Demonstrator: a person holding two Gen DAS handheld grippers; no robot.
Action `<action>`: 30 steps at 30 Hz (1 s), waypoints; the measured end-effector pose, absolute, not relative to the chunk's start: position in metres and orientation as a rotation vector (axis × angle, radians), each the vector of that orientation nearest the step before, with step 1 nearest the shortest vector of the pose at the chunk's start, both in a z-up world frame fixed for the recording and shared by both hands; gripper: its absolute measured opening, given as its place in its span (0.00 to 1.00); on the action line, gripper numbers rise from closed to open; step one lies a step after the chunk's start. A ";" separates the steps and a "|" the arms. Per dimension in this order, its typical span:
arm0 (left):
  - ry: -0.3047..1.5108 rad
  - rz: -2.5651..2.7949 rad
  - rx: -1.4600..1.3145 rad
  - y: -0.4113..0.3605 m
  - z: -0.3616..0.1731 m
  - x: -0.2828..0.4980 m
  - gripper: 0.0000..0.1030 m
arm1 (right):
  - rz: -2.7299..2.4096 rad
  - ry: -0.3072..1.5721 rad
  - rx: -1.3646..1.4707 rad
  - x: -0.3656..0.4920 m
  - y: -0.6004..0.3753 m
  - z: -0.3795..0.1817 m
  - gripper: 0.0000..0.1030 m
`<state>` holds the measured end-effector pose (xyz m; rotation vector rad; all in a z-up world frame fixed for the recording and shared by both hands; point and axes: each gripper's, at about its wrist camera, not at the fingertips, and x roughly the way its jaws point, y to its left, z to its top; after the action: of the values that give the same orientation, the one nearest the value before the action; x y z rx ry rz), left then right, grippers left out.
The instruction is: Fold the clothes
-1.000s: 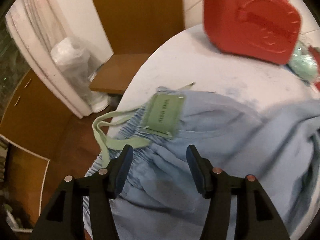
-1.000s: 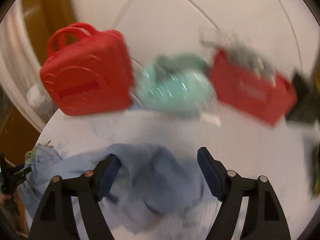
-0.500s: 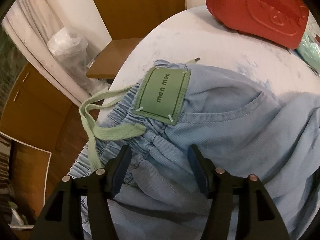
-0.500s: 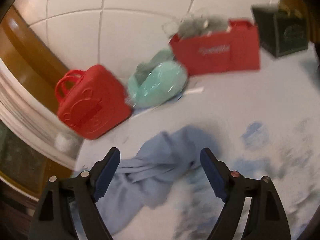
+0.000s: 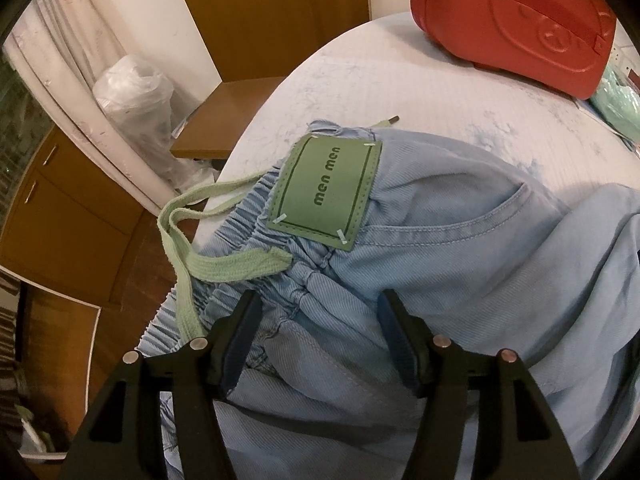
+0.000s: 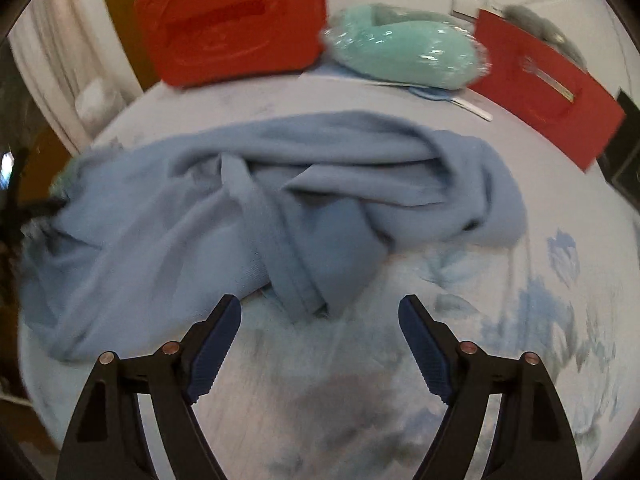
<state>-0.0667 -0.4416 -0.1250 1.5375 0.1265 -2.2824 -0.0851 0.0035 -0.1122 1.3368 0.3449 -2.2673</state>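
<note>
Light blue trousers (image 5: 460,248) lie crumpled on a round white table (image 5: 360,80), their elastic waistband at the table's left edge. A green "men men" label (image 5: 326,196) and a green drawstring (image 5: 208,256) mark the waistband. My left gripper (image 5: 320,316) is open, its jaws on either side of the gathered waistband just below the label. In the right wrist view the trousers (image 6: 260,200) lie bunched, a leg end (image 6: 316,292) pointing at me. My right gripper (image 6: 320,316) is open and empty just short of that leg end.
A red plastic case (image 6: 232,20) stands at the table's back, also in the left wrist view (image 5: 512,20). Beside it lie a mint-green wrapped bundle (image 6: 404,52) and a red paper bag (image 6: 540,88). A wooden stool (image 5: 224,120) and a plastic-wrapped object (image 5: 136,100) stand beyond the table's left edge.
My left gripper moved closer to the waistband, still open. My right gripper swung around and dropped low toward the trouser leg end.
</note>
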 end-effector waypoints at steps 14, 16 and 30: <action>0.103 -2.291 1.551 -0.443 -0.126 -0.068 0.62 | -2.820 0.746 1.218 -0.084 0.134 0.024 0.04; 0.090 -2.287 1.554 -0.443 -0.126 -0.069 0.63 | -2.808 0.779 1.379 -0.067 0.178 0.039 0.05; 0.005 -2.307 1.584 -0.419 -0.098 -0.060 0.64 | -2.644 -0.076 1.942 0.047 0.355 -0.056 0.54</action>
<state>-0.0604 -0.4187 -0.0982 1.5838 0.0048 -2.3067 0.0471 0.3551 -0.0562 1.9416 -0.0758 -2.6443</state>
